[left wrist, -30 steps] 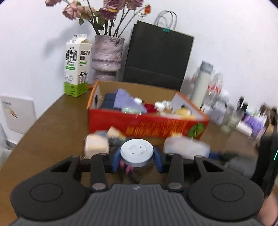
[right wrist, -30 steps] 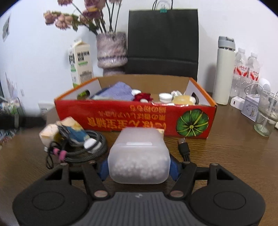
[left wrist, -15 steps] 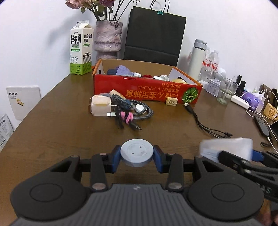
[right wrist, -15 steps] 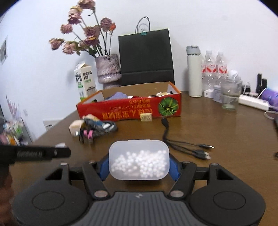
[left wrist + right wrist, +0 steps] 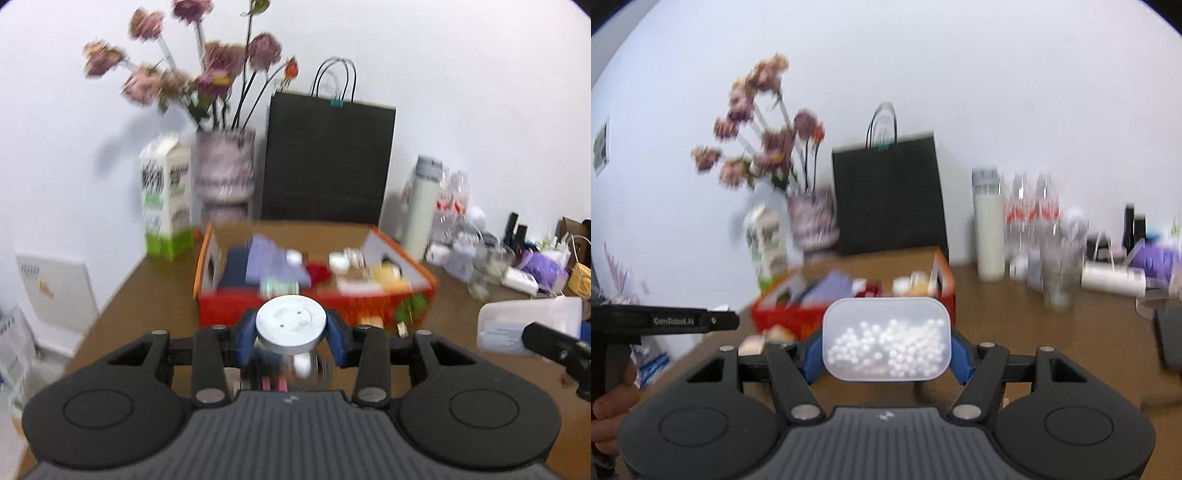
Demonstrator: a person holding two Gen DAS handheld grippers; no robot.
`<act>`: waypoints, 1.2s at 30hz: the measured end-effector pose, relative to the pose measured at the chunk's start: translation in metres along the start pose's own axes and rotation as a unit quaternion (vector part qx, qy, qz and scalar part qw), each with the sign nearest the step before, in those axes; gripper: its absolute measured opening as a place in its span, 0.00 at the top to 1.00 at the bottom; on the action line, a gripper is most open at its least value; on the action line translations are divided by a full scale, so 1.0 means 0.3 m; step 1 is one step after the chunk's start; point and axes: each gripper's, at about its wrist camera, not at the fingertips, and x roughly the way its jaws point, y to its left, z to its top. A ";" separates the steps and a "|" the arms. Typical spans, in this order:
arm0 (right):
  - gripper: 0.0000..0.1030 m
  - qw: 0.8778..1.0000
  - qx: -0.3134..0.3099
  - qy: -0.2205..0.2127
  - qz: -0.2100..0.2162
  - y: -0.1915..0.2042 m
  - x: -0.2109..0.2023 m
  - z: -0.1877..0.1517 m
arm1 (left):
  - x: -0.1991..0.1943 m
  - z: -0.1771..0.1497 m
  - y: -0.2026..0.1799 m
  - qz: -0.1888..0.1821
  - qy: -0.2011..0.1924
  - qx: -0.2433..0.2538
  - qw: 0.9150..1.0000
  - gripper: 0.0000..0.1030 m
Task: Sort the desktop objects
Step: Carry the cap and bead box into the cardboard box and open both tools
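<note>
My left gripper is shut on a round grey disc, held above the brown table just short of the red cardboard box. That box holds clothes and several small items. A blurred bundle of cables lies under the disc. My right gripper is shut on a clear plastic box of white beads, held up in the air; in the left wrist view the bead box shows at the right. The red cardboard box lies ahead and to the left of it.
Behind the red box stand a milk carton, a vase of dried flowers and a black paper bag. A white flask, water bottles, a glass and small clutter crowd the table's right side.
Both grippers have risen with their loads still held. The left one has come forward again, so the red box looks much nearer. The right wrist view now sits higher.
</note>
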 end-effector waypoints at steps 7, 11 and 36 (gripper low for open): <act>0.38 0.999 0.016 -0.002 0.035 -0.024 0.313 0.233 | 0.334 0.253 0.027 -0.024 0.032 -0.024 0.999 0.60; 0.38 0.998 0.018 0.046 0.026 -0.070 0.601 0.367 | 0.613 0.354 0.018 -0.015 0.097 -0.020 0.995 0.60; 0.26 0.966 -0.015 0.254 -0.055 -0.017 1.078 0.488 | 0.737 0.391 0.108 0.098 0.201 -0.002 0.975 0.15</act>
